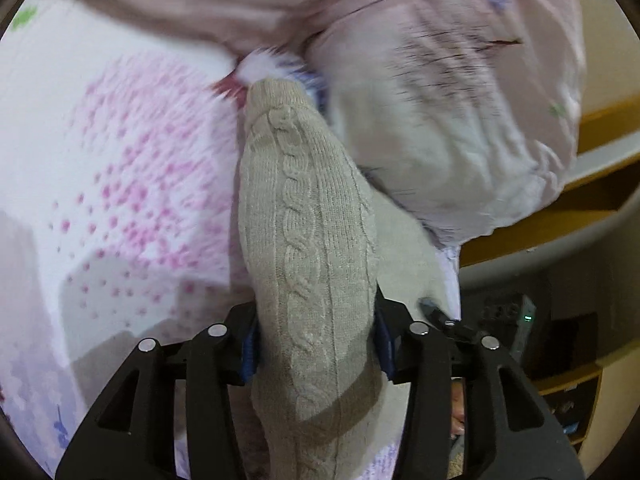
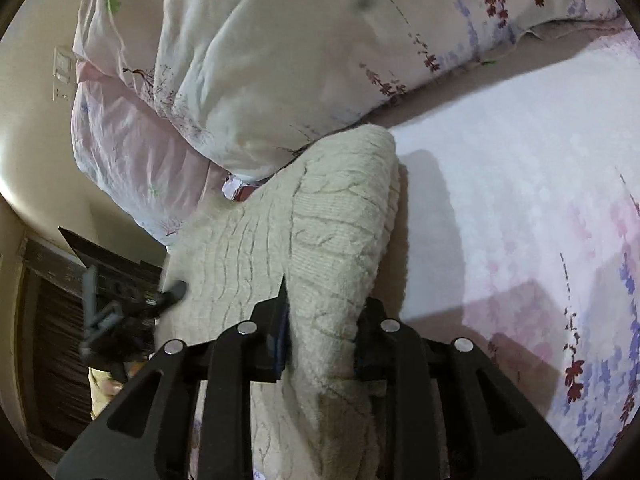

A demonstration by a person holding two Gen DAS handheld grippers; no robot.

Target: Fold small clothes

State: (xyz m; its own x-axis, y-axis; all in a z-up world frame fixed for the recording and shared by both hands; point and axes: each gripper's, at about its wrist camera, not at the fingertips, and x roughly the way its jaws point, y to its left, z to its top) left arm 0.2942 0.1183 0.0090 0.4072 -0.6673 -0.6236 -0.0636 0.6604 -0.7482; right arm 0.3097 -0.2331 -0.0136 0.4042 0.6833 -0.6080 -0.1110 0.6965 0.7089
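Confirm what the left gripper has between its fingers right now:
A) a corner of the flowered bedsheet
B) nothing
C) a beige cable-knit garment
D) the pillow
C: in the left wrist view the left gripper is closed on a bunched fold of the beige cable-knit garment, which runs forward from its fingers over the flowered bedsheet toward the pillow.

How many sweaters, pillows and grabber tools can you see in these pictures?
Sweaters: 1, beige cable-knit sweater, held in both tools' jaws.
Pillows: 2, white flowered pillow and pink pillow under it.
Grabber tools: 2, left gripper and right gripper.
Total: 5
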